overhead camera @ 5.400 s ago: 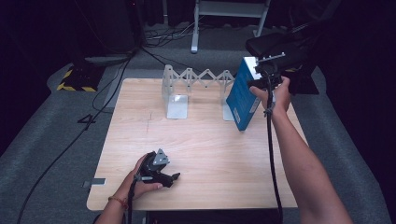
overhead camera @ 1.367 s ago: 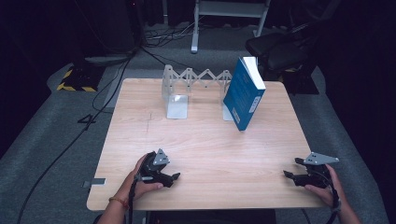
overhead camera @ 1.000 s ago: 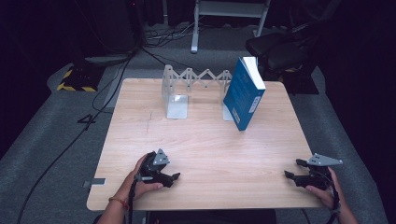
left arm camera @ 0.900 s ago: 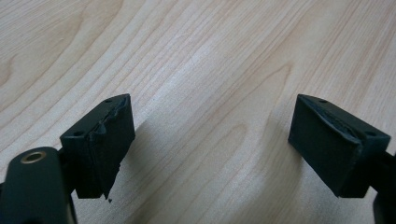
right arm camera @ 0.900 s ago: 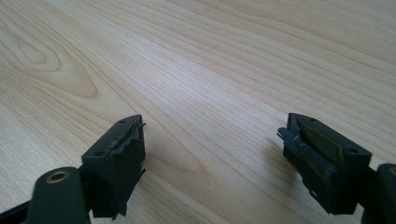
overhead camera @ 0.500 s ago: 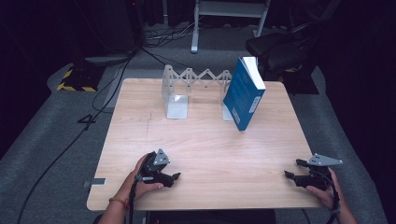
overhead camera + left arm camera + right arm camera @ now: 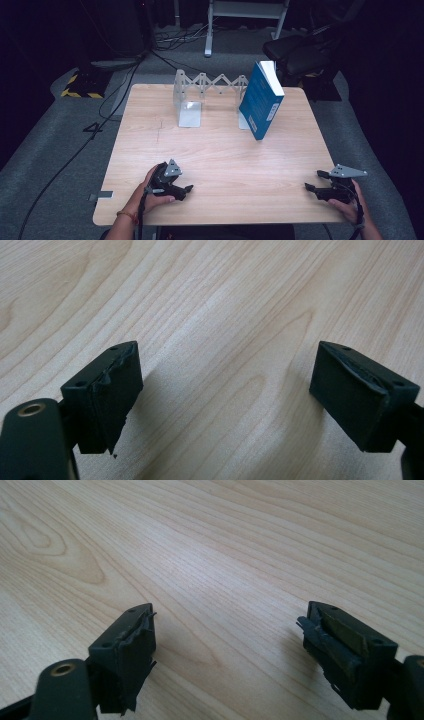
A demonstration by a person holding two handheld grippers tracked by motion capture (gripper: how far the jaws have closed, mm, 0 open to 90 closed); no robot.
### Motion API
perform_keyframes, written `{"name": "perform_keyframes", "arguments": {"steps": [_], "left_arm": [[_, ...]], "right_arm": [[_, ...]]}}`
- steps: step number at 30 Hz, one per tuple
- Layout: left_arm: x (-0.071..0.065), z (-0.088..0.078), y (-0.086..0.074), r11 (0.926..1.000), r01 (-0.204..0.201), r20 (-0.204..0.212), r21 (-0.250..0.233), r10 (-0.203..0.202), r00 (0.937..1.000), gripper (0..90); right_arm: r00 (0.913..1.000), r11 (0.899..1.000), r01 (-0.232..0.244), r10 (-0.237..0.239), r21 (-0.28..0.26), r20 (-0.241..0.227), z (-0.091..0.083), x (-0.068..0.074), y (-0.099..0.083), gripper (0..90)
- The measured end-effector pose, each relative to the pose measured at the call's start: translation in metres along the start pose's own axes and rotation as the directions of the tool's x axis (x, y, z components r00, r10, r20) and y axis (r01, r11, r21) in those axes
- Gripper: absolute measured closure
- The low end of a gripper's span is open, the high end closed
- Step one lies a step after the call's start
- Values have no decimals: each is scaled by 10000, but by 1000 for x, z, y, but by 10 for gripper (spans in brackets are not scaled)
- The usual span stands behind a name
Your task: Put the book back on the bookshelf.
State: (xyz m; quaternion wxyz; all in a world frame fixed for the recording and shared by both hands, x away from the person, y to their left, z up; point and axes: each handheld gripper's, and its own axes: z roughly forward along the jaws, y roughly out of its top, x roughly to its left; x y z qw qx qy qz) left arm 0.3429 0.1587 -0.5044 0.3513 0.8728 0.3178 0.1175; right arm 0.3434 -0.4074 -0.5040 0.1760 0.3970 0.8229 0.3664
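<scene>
Book (image 7: 261, 100) stands at the far edge of the desk (image 7: 220, 150), toward the far right corner, tilted so that its top leans away to the right while its lower edge sits on the wood beside the right end plate of the rack (image 7: 210, 92). That lean suggests it is propped against the plate, not standing free; a blue paperback of that thickness would likely tip without such support. The rack, a folding zigzag of metal with an upright plate at each end, stretches along the far edge, its left plate (image 7: 189, 112) bare with nothing against it. Left gripper (image 7: 186, 189) lies near the near left corner, cupped in a hand, with its fingers (image 7: 107, 390) wide apart over plain wood and nothing between them. Right gripper (image 7: 310, 187) sits at the near right corner, partly past the edge, its fingers (image 7: 127, 652) likewise wide and empty. Both rest low, close to the person and well apart from the book, which reads as a parked pose: hands at ease, the open fingers ready for whatever comes next.
</scene>
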Motion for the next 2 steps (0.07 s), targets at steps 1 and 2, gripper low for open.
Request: {"name": "perform_keyframes", "arguments": {"steps": [1, 2], "left_arm": [[0, 0, 0, 10000, 3, 2, -2, -3, 10000, 138], [0, 0, 0, 10000, 7, 12, 4, -7, 10000, 137]], "right_arm": [[10000, 10000, 5, -5, -9, -10, 0, 0, 0, 213], [10000, 10000, 3, -3, -9, -9, 0, 0, 0, 214]]}}
